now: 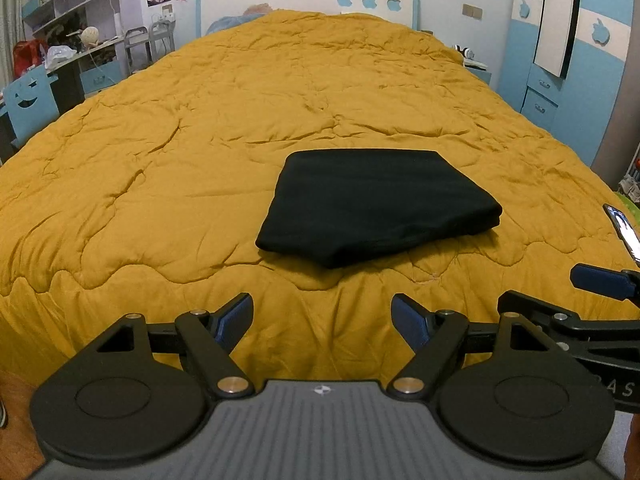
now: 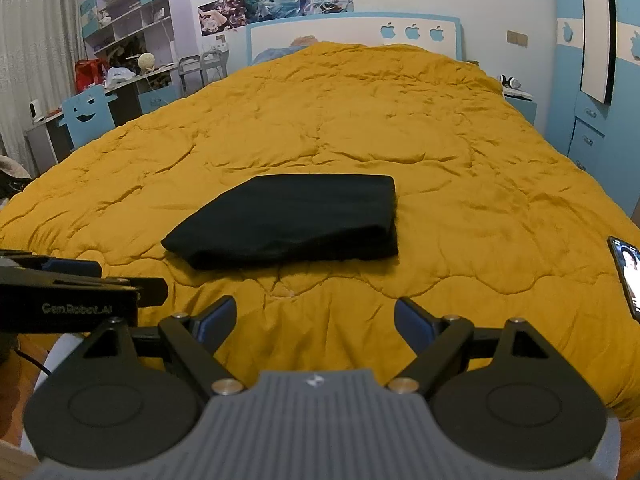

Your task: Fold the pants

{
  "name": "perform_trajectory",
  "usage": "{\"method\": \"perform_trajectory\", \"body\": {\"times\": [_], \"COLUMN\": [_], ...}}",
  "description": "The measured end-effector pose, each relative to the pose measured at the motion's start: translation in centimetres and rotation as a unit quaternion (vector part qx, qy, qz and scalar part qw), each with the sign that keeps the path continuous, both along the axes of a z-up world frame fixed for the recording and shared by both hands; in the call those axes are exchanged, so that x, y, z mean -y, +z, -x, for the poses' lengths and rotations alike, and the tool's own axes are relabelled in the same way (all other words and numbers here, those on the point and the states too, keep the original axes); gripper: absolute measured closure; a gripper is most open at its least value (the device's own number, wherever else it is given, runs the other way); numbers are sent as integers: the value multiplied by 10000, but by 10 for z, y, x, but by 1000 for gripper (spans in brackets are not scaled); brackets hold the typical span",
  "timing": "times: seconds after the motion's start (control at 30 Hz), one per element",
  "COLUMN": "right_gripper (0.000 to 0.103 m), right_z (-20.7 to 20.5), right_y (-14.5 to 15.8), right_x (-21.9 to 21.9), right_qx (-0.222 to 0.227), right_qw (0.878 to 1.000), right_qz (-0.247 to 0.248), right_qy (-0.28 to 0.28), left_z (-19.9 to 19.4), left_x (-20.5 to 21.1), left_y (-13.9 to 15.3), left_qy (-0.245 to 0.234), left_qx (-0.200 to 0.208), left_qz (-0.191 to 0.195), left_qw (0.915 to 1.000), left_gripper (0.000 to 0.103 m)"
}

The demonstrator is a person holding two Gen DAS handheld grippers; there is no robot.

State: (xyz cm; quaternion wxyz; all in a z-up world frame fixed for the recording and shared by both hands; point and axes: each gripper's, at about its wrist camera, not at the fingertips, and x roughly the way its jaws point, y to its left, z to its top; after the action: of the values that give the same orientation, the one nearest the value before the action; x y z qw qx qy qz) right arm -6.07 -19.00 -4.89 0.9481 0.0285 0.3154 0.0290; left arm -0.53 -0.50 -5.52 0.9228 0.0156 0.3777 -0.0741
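The black pants (image 1: 376,204) lie folded into a compact, layered rectangle on the mustard-yellow quilt (image 1: 200,152) near the bed's front edge; they also show in the right wrist view (image 2: 292,220). My left gripper (image 1: 322,320) is open and empty, held back over the bed's front edge, apart from the pants. My right gripper (image 2: 315,322) is open and empty too, likewise short of the pants. The right gripper shows at the right edge of the left wrist view (image 1: 600,280), and the left gripper at the left edge of the right wrist view (image 2: 80,284).
A phone (image 2: 628,276) with its screen lit lies on the quilt at the right edge. A blue headboard (image 1: 308,0) stands at the far end. A desk with shelves and a blue chair (image 1: 32,100) are to the left, a blue wardrobe (image 1: 572,60) to the right.
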Motion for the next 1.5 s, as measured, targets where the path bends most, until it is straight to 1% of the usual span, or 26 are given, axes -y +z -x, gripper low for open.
{"method": "perform_trajectory", "body": {"times": [1.5], "right_gripper": [21], "right_z": [-2], "right_y": [-2], "right_x": [1], "right_qx": [102], "right_qw": [9999], "right_qz": [-25], "right_qy": [8], "left_z": [0], "left_x": [2], "left_y": [1], "left_qy": [-8], "left_qx": [-4], "left_qz": [-7], "left_qw": [10000], "left_gripper": [11]}}
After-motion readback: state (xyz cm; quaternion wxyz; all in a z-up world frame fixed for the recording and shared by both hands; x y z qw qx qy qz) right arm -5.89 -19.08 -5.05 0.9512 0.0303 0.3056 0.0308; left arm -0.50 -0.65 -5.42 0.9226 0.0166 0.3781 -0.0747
